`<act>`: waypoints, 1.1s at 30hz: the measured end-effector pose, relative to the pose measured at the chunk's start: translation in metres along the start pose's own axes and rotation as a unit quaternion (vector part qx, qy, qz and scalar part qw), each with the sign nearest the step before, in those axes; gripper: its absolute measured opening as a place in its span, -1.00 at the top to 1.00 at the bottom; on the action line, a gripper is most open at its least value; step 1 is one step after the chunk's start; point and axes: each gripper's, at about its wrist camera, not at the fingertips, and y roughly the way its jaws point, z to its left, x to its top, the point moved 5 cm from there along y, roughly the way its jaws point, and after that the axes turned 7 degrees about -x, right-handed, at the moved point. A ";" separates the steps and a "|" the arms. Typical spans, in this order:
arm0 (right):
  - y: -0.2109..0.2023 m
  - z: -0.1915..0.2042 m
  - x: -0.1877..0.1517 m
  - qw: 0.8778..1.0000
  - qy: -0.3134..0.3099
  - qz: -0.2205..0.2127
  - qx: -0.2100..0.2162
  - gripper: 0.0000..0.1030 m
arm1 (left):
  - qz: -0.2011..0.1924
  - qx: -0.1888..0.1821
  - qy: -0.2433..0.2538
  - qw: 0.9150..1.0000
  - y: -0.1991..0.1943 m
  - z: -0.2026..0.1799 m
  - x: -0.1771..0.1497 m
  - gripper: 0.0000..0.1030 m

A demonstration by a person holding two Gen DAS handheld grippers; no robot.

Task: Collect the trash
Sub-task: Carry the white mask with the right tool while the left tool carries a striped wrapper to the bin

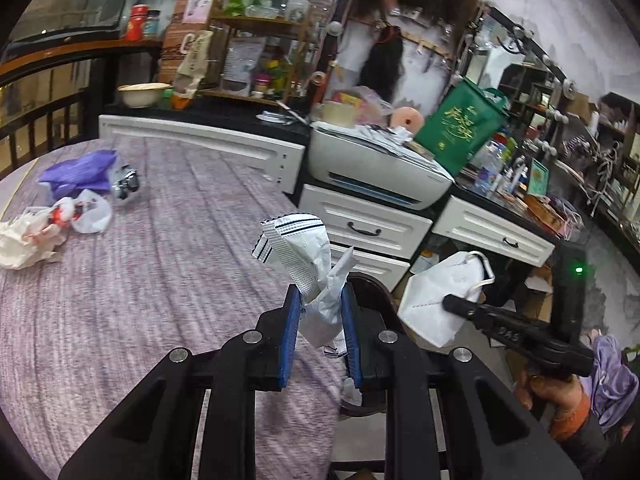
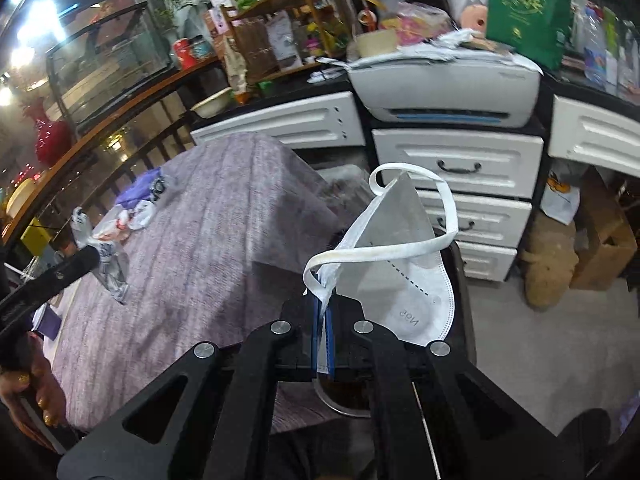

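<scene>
Both hands are mid-carry, each with a piece of trash lifted clear of the table (image 1: 120, 280), which is covered in a ribbed, mauve-grey woven cloth. The left gripper (image 1: 320, 320) has its blue-padded jaws pinching a crumpled wrapper (image 1: 304, 256), a stiff, creased white foil pack with a crimped, dark-striped edge that stands up above the pads. The right gripper (image 2: 323, 320) has its jaws pressed together on the strap end of a face mask (image 2: 404, 264), a folded white cup-shaped mask of soft fleecy fabric with a stitched seam and a flat elastic band looping loosely over it; it hangs limp from that thin hold. Just beyond and below the table's near edge sits a dark round bin (image 2: 344, 396), partly hidden by the grippers, and it looks like the place for both pieces. The next move, as I judge it, calls for bringing each gripper over the bin's mouth and spreading the jaws, watching that the floppy strap does not snag on a pad. More litter waits at the far side: a purple plastic bag (image 1: 80, 174), a white printed bag (image 1: 90, 210) and crumpled tissue (image 1: 22, 242).
</scene>
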 end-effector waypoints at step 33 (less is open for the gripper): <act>0.066 -0.102 -0.063 0.983 0.147 0.082 -0.076 -0.40 | 0.129 -0.050 0.063 0.988 0.111 -0.078 -0.056 0.58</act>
